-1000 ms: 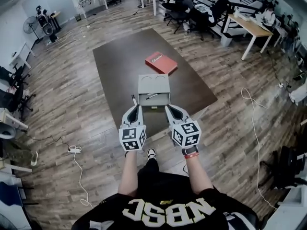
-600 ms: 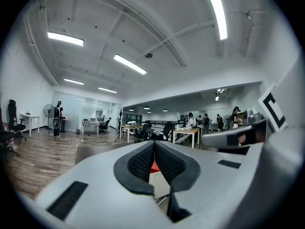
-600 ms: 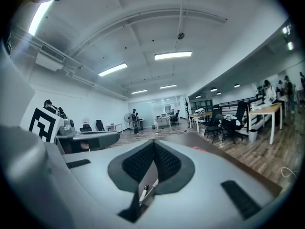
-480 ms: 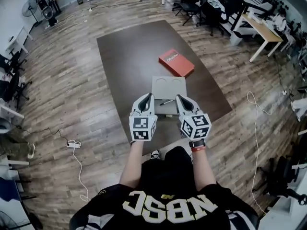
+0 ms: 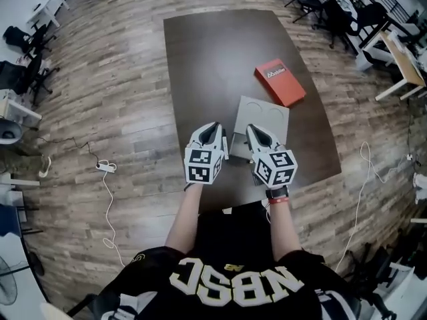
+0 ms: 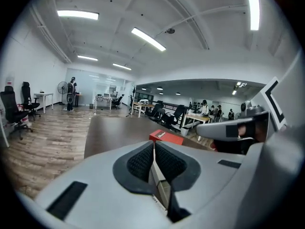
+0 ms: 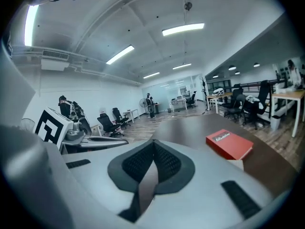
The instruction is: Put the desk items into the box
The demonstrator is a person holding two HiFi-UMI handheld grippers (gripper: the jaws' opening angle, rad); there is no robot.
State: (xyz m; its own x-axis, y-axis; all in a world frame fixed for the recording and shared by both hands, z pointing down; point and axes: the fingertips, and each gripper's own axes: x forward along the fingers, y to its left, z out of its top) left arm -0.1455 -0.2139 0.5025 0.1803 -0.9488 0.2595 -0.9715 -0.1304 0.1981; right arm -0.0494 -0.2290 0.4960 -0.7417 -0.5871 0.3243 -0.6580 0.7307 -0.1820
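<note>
A grey box (image 5: 261, 115) with two round marks on its top sits near the front of the dark brown table (image 5: 207, 59). A red book (image 5: 280, 82) lies just behind it, and also shows as the red book (image 6: 167, 136) and the red book (image 7: 228, 143) in the two gripper views. My left gripper (image 5: 213, 125) is shut and empty at the box's near left corner. My right gripper (image 5: 252, 129) is shut and empty over the box's near edge. In their own views, the left gripper (image 6: 154, 143) and right gripper (image 7: 153, 141) each show pads together. The box's inside is hidden.
The table's near edge (image 5: 267, 195) lies just below my hands. A white power strip (image 5: 103, 167) and cable lie on the wood floor to the left. Office chairs (image 5: 30, 39) and desks (image 5: 400, 52) stand around the room's edges.
The person has stepped up to the table. Both grippers moved forward and down to the box's near side, still side by side with jaws together.
</note>
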